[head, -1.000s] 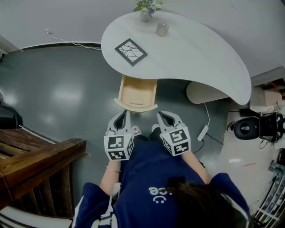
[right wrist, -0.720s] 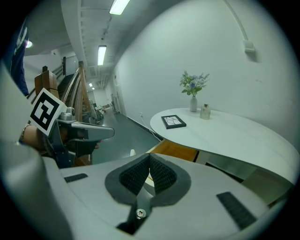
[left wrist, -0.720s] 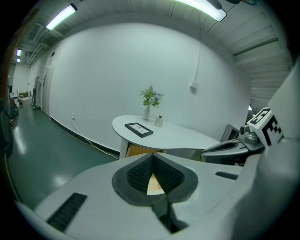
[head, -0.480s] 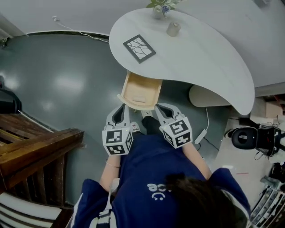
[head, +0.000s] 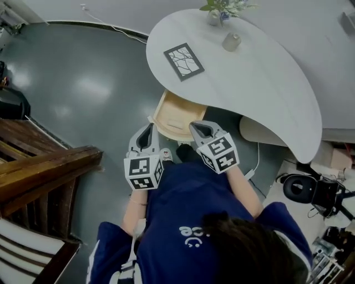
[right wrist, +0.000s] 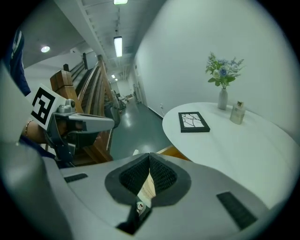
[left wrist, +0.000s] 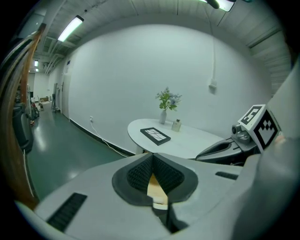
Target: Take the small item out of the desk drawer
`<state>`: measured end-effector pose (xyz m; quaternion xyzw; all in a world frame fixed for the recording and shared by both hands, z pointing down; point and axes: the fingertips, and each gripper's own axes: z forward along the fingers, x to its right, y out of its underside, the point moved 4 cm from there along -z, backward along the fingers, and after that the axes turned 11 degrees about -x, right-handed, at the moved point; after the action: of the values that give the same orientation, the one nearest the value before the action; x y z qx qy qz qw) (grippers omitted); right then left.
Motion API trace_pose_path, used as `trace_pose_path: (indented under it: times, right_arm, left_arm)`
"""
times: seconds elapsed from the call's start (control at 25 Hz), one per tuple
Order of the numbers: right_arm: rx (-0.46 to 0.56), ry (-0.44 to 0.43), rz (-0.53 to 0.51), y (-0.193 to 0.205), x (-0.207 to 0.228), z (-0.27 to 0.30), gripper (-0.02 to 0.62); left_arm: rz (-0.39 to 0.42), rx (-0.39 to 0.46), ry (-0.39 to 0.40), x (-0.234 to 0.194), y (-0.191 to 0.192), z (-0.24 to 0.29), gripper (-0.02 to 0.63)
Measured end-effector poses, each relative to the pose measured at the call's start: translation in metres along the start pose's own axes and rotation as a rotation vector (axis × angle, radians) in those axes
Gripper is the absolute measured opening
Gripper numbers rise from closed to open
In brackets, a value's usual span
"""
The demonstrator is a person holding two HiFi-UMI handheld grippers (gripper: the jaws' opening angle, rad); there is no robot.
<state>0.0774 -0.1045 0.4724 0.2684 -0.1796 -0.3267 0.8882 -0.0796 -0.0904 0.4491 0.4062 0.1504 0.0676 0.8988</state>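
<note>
Under the white curved desk a pale wooden drawer stands pulled open. A small pale flat item lies inside it near the front. My left gripper is shut and empty, just left of the drawer's front corner. Over the drawer's front right edge my right gripper is shut too, with nothing in it. In the left gripper view the pads meet at the tip of that gripper, and wood shows below. The right gripper view shows the same for its gripper, with the drawer's edge ahead.
On the desk are a black picture frame, a flower vase and a small bottle. A wooden stair rail runs at the left. A black device and a cable lie on the floor at the right.
Both grippers have moved forward to the drawer; the right one now overlaps its front edge. Their jaws stay shut. The view has swung, so the desk sits further right.
</note>
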Motion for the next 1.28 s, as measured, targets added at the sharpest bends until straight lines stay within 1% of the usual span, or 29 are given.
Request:
trace_pose_path:
  times: [0.16, 0.32, 0.44, 0.68, 0.8, 0.92, 1.04, 1.16, 1.28]
  right_arm:
    - [-0.061, -0.022, -0.068, -0.002, 0.008, 0.014, 0.009]
    - [-0.115, -0.065, -0.102, 0.000, 0.016, 0.031, 0.009]
    - [-0.144, -0.094, -0.123, 0.001, 0.019, 0.043, 0.012]
    - [-0.218, -0.155, -0.198, 0.001, 0.023, 0.069, 0.064]
    - [-0.262, -0.197, -0.238, 0.002, 0.023, 0.082, 0.104]
    - [-0.300, -0.225, -0.273, 0.004, 0.023, 0.095, 0.110]
    - [-0.345, -0.256, -0.308, 0.007, 0.021, 0.109, 0.130]
    - [-0.389, -0.275, -0.343, 0.013, 0.022, 0.122, 0.140]
    - [-0.430, -0.293, -0.373, 0.020, 0.022, 0.135, 0.146]
  left_arm:
    - [-0.029, 0.002, -0.032, -0.006, -0.002, 0.002, 0.003]
    - [-0.075, 0.006, -0.069, -0.008, -0.002, 0.005, 0.003]
    - [-0.081, 0.010, -0.098, -0.009, -0.003, 0.005, 0.003]
    - [-0.114, 0.008, -0.171, -0.019, -0.004, 0.004, 0.003]
    - [-0.136, 0.007, -0.215, -0.024, -0.003, -0.002, 0.003]
    - [-0.166, 0.003, -0.257, -0.030, 0.001, -0.007, 0.003]
    - [-0.195, -0.004, -0.300, -0.036, 0.006, -0.013, 0.003]
    - [-0.216, -0.013, -0.339, -0.040, 0.012, -0.018, 0.003]
    - [-0.256, -0.017, -0.371, -0.044, 0.018, -0.023, 0.003]
